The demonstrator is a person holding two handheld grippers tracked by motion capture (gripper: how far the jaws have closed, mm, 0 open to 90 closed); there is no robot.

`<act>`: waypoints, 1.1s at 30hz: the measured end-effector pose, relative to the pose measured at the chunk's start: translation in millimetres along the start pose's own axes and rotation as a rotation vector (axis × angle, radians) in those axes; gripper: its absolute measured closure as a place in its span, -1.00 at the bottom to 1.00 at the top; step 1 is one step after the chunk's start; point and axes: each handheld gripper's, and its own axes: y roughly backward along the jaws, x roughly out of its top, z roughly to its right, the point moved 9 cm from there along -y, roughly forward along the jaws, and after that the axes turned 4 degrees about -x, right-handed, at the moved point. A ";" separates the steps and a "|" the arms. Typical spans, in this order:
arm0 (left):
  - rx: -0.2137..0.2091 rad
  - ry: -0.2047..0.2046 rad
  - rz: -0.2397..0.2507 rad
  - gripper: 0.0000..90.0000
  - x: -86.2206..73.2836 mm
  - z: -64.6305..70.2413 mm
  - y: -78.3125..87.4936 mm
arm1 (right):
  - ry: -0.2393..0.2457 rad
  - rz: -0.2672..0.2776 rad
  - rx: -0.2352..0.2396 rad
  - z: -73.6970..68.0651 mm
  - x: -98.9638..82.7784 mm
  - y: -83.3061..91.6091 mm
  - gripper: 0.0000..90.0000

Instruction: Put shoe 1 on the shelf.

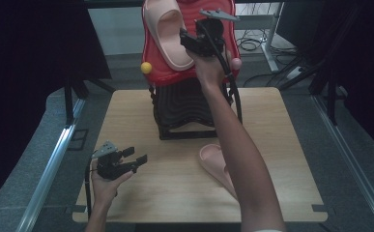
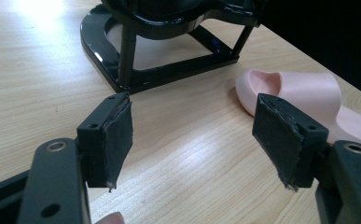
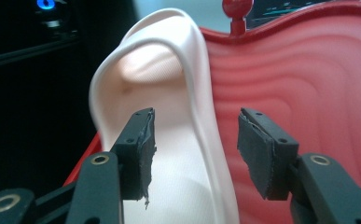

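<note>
**Slipper set on the red rack, right gripper spread around its edge**

A pale pink slipper [image 1: 167,36] is seen lying against the ribbed face of the red rack [image 1: 194,72], toe upward, on the rack's left half. The right gripper [image 1: 190,42] is held at the slipper's right rim; in the right gripper view its jaws stand apart, with the raised sidewall of the slipper [image 3: 187,116] between them and neither pad clearly pressed to it. Whether the slipper is being released or about to be pinched cannot be told.

If the step is judged to be placement, the jaws should be kept spread and drawn straight back along the rim, so that the sidewall is not dragged and the slipper is not tipped off the ribs.

A second pink slipper [image 1: 216,164] lies flat on the counter [image 1: 126,111], near the rack's black base [image 1: 179,116] and partly covered by the right forearm. The left gripper [image 1: 135,155] is held low over the counter's near left, spread wide and holding nothing.

The slipper's heel end is hidden behind the right gripper, and the rack's top is cut off by the frame.
</note>
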 end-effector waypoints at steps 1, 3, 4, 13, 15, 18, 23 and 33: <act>0.004 0.002 0.001 -0.36 0.1 -0.4 0.2 | 0.005 -0.004 0.017 1.7 -3.2 6.9 0.03; 0.006 0.007 0.002 -0.36 0.2 -0.5 0.3 | 0.019 -0.009 0.042 5.6 -10.2 20.9 0.03; 0.007 0.008 0.003 -0.36 0.1 -0.5 0.1 | 0.023 -0.011 0.056 7.5 -14.4 27.5 0.03; 0.013 0.015 -0.001 -0.35 -2.1 -3.7 -2.0 | 0.094 -0.068 0.161 30.5 -74.2 85.6 0.03; 0.014 0.017 -0.005 -0.36 -3.0 -4.3 -2.6 | 0.099 -0.083 0.183 37.3 -89.3 97.4 0.03; 0.018 0.019 -0.008 -0.35 -4.1 -4.6 -2.9 | 0.109 -0.108 0.218 47.7 -112.8 114.6 0.03; 0.023 0.023 -0.011 -0.35 -5.8 -4.4 -4.6 | 0.110 -0.148 0.266 66.7 -154.7 137.6 0.03; 0.040 0.027 -0.035 -0.36 -12.3 -5.9 -9.0 | 0.119 -0.218 0.272 105.5 -244.3 171.5 0.04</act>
